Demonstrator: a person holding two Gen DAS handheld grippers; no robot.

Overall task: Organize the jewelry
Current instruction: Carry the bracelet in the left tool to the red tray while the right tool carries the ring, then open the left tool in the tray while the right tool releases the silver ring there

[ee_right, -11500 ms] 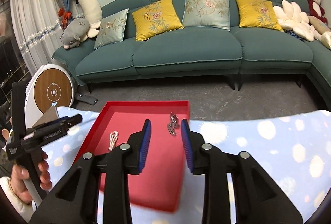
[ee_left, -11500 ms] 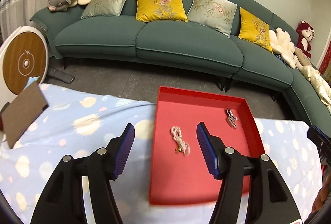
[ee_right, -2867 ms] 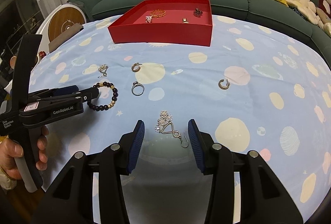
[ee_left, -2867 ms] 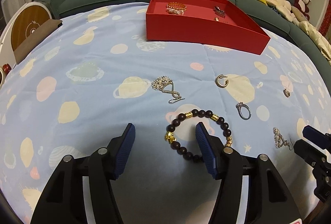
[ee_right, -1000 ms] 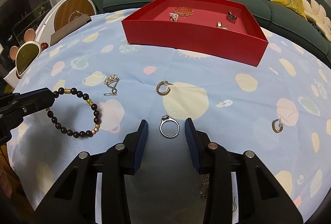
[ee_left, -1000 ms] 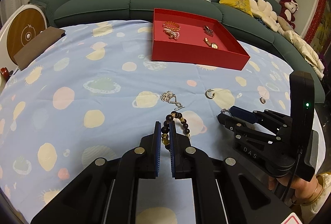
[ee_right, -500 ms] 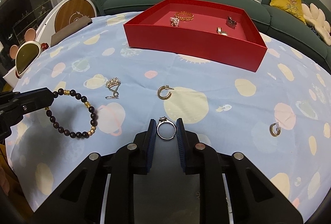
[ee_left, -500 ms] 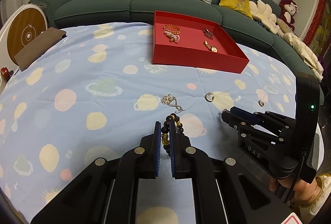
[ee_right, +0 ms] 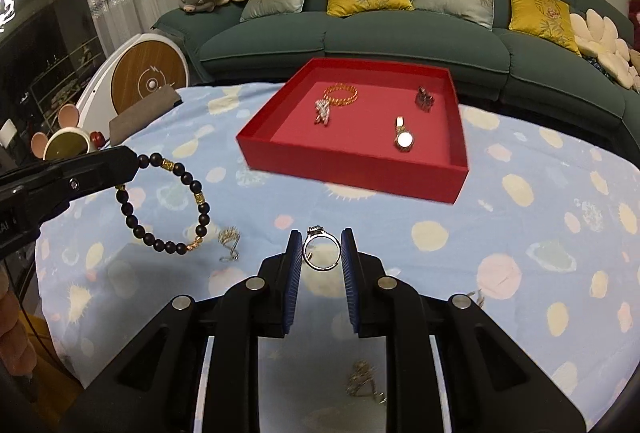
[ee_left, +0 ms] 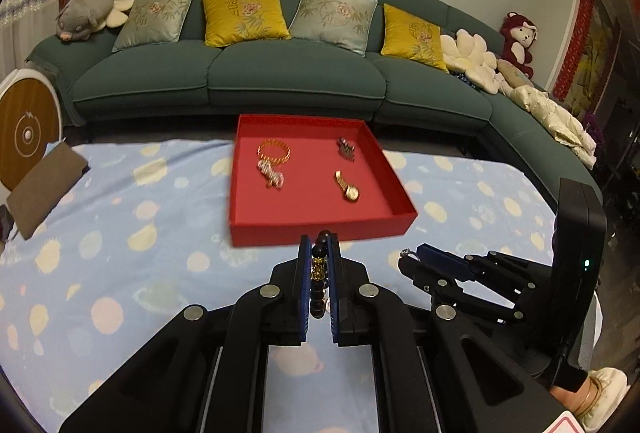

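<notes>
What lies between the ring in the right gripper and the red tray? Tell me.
Only bare spotted tablecloth, in the right wrist view: the right gripper holds the ring short of the red tray, and no jewelry lies between.

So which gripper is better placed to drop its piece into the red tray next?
Probably the left gripper. In its view, its tips, shut on the beaded bracelet, sit just short of the red tray near wall. The right gripper, shut on the ring, looks farther back over the tablecloth.
</notes>
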